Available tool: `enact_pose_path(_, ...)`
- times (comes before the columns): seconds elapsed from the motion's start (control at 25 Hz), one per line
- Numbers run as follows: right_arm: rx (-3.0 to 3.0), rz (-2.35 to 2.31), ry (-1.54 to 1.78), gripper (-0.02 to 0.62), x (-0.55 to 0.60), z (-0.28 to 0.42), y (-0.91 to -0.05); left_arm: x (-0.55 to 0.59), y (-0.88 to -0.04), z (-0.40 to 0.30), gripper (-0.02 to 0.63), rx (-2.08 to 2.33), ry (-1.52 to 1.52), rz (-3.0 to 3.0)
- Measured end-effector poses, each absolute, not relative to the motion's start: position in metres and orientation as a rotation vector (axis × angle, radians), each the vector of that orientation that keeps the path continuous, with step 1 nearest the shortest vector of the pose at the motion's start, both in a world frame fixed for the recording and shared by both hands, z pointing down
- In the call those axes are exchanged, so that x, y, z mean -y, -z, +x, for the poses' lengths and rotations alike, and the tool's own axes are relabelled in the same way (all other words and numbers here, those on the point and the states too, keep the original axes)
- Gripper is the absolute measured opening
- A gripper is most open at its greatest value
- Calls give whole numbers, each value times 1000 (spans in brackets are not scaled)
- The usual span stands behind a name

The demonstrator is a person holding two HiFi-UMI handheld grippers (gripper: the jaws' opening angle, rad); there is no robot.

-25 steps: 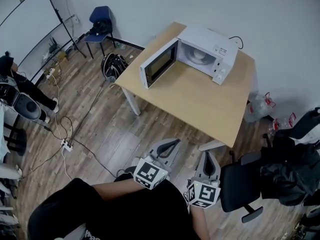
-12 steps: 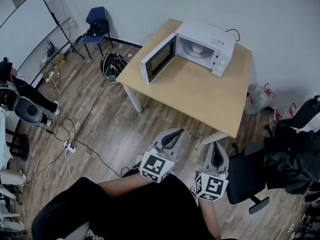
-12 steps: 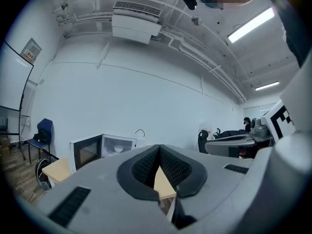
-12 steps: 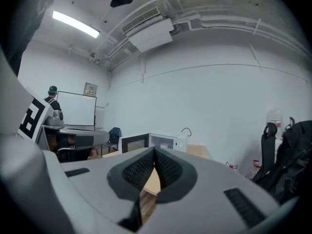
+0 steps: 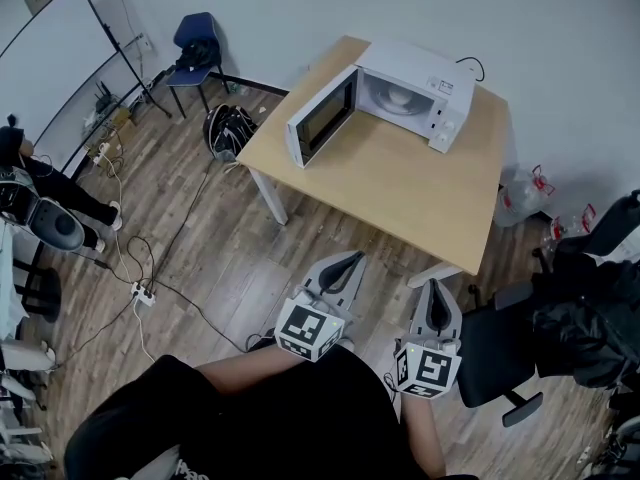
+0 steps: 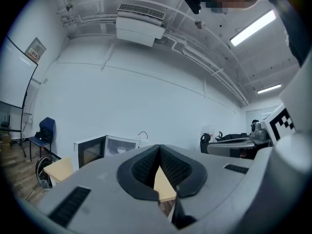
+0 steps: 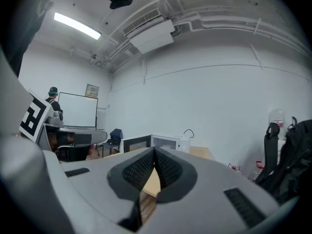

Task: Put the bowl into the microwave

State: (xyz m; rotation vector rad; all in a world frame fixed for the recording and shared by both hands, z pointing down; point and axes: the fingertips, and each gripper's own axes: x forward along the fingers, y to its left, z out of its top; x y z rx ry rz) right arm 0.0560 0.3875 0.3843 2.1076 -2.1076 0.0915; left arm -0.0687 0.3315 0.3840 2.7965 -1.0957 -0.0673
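Inside the open microwave (image 5: 415, 90), a pale rounded shape that looks like the bowl (image 5: 398, 98) sits on the cavity floor, though it is too small to be sure of its outline. If that reading is right, the bowl is already where the task wants it and only the door (image 5: 322, 118) stands open, swung out to the left. The bowl appears to be a stiff, smooth-walled vessel, probably light when empty and likely slippery on its glazed side. A pinch over the rim, one jaw inside and one outside, would be the safest hold. A ceramic bowl would chip if knocked on the cavity edge.

The microwave stands at the far corner of the wooden counter (image 5: 400, 193), whose surface is otherwise bare. Both tools are held low and well apart from the counter, over the plank floor (image 5: 220, 258). The left gripper (image 5: 343, 265) has its jaws pressed together with nothing between them, and the right gripper (image 5: 437, 290) is likewise closed and empty. A black office chair (image 5: 500, 353) sits just beside the right gripper.
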Motion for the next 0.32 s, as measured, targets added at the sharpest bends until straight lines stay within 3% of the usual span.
enact_pose_path(0.32, 2090, 2116, -117, 60, -378, 45, -387, -319, -387, -86, 12, 1112, 60, 2792)
